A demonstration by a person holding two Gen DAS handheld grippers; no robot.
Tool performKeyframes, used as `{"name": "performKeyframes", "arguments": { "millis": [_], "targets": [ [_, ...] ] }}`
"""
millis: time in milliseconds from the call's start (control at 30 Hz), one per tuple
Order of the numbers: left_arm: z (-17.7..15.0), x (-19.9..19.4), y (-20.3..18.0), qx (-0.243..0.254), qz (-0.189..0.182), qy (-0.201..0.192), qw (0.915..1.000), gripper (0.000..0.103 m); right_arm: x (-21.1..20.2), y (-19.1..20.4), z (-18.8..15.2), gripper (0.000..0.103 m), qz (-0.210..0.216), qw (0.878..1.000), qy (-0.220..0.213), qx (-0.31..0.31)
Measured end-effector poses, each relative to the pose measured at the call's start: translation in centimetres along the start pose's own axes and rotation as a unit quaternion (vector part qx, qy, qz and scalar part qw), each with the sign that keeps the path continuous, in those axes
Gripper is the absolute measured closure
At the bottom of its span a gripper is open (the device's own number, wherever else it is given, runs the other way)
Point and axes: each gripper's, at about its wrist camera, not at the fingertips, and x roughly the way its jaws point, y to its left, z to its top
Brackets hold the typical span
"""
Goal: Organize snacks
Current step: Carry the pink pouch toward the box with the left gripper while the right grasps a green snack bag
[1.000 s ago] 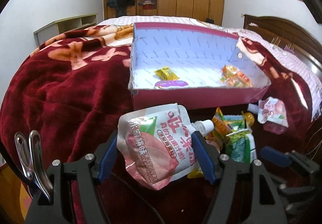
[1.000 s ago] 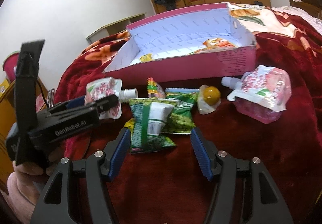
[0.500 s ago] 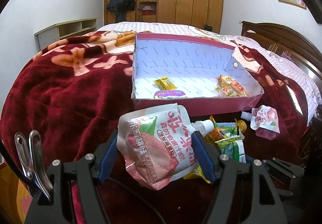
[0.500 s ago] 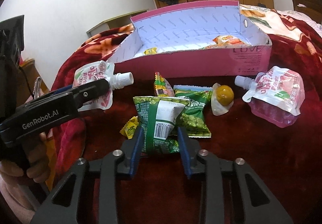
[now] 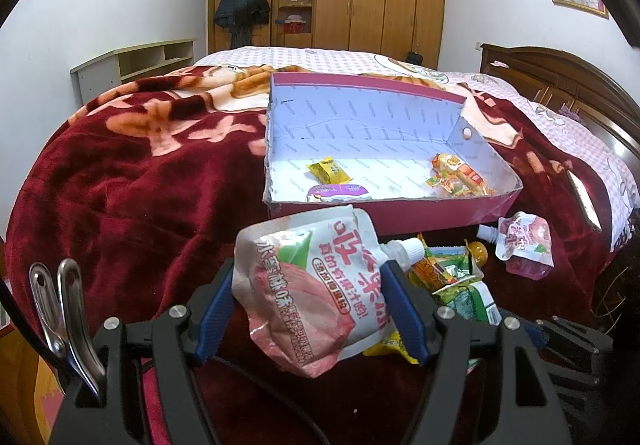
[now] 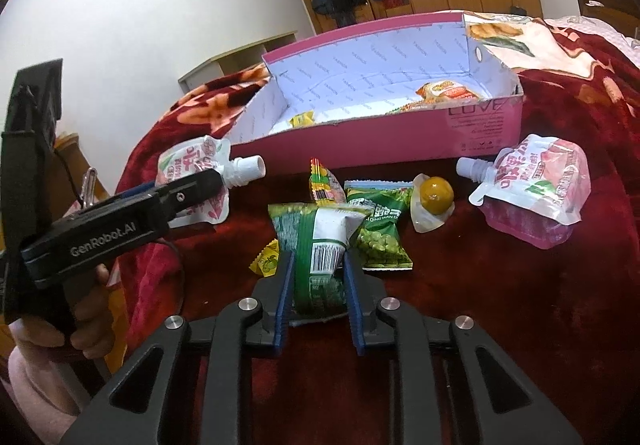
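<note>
Bedroom light falls on the dark red blanket [image 5: 132, 181] covering the bed, and I take the pink box [image 5: 400, 211] lying open on it as my landmark. My left gripper [image 5: 308, 305] has its jaws clenched on the pink juice pouch [image 5: 308, 297], held up off the blanket just in front of the box's near wall. My right gripper [image 6: 316, 277] has its jaws closed on the green snack bag [image 6: 316, 241], which seems to rest on the blanket, further in front of the box.

I judge the step in hand to be carrying both catches into the box. Next I need to raise each above the near wall, reach past it and let go over bare floor.

Inside the box lie a yellow candy [image 5: 328, 170] and a purple-lidded cup [image 5: 340, 192] toward its left, and an orange packet [image 5: 458, 175] toward its right. In front of the box wait a green pea packet [image 6: 380, 233], a striped sachet [image 6: 322, 185], a round yellow sweet [image 6: 436, 195] and a second pouch [image 6: 536, 189]. The pea packet touches my green bag and may drag along; the near wall is the main obstacle.
</note>
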Motion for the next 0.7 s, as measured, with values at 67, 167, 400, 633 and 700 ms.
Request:
{"name": "performKeyframes", "arguments": {
  "millis": [67, 167, 400, 633, 700],
  "targets": [
    [0.0, 0.0, 0.0, 0.001, -0.001, -0.001, 1.0000, 0.029, -0.3, 0.0, 0.0, 0.079, 0.002, 1.000, -0.004, 0.001],
    [0.1, -0.1, -0.2, 0.004, 0.001, -0.003, 1.0000, 0.029, -0.6, -0.1, 0.1, 0.079, 0.002, 1.000, -0.008, 0.001],
    [0.7, -0.3, -0.8, 0.010, 0.000, -0.007, 0.9999, 0.029, -1.4, -0.3, 0.4, 0.079, 0.006, 1.000, -0.021, 0.005],
    [2.2, 0.5, -1.6, 0.021, -0.004, -0.015, 0.9997, 0.029, -2.1, -0.6, 0.6, 0.079, 0.004, 1.000, -0.028, 0.008],
    [2.7, 0.7, -1.8, 0.026, -0.004, -0.019, 0.9995, 0.029, -2.2, -0.8, 0.7, 0.079, 0.004, 0.999, -0.030, 0.009]
  ]
}}
